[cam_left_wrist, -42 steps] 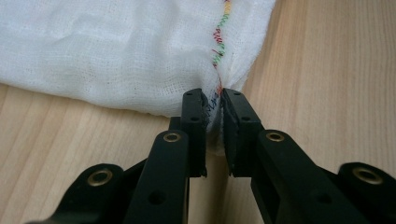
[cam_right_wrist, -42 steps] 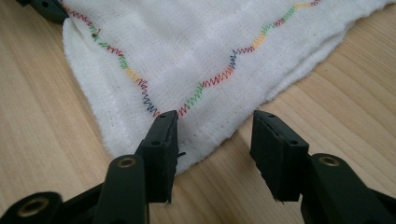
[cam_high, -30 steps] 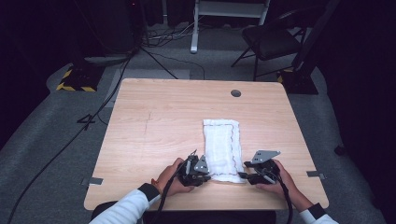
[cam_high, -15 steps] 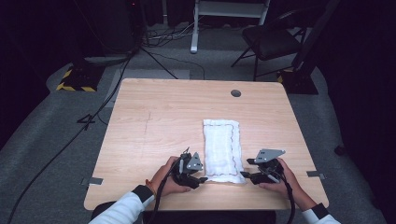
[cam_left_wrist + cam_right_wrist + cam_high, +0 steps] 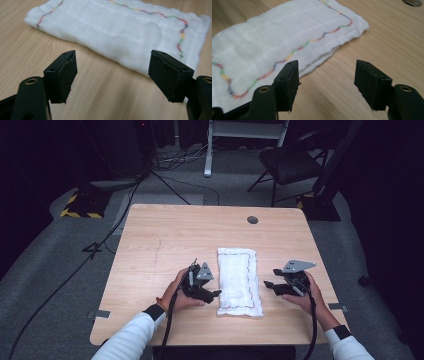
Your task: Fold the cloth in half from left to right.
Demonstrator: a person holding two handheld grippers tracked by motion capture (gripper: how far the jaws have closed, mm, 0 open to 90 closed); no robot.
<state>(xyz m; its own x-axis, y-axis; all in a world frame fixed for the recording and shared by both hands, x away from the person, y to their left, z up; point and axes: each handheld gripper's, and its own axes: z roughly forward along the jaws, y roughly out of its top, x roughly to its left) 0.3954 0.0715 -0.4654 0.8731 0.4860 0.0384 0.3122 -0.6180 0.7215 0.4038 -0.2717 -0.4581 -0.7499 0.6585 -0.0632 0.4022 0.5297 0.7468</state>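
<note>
Nearest the person, two forearms in white sleeves come up from the bottom edge of the high view, each hand holding a tool over a pale wooden surface [image 5: 165,240]. The left hand-held gripper [image 5: 216,293] sits just beside the near left corner of a folded white cloth [image 5: 238,281], its tips aimed toward the cloth's left long edge. The right hand-held gripper [image 5: 267,284] sits a little apart from the right long edge, also aimed inward. Both have just been opening, and each now stands wide with nothing between its black pads — the left gripper view shows bare wood between the pads [image 5: 63,75], with the cloth [image 5: 120,32] lying just ahead, and the right gripper view shows the same gap, with the cloth [image 5: 274,50] ahead and to one side. The cloth lies flat as a long rectangle bordered by wavy multicoloured stitching, its long axis running from the person toward the far edge of the surface, so the two tools flank its near half from either side. The left one looks slightly nearer to the fabric. Any coming grasp would likely mean closing in sideways on a long edge. Farther off, a round grommet hole [image 5: 252,220] marks the far side of the surface.
</note>
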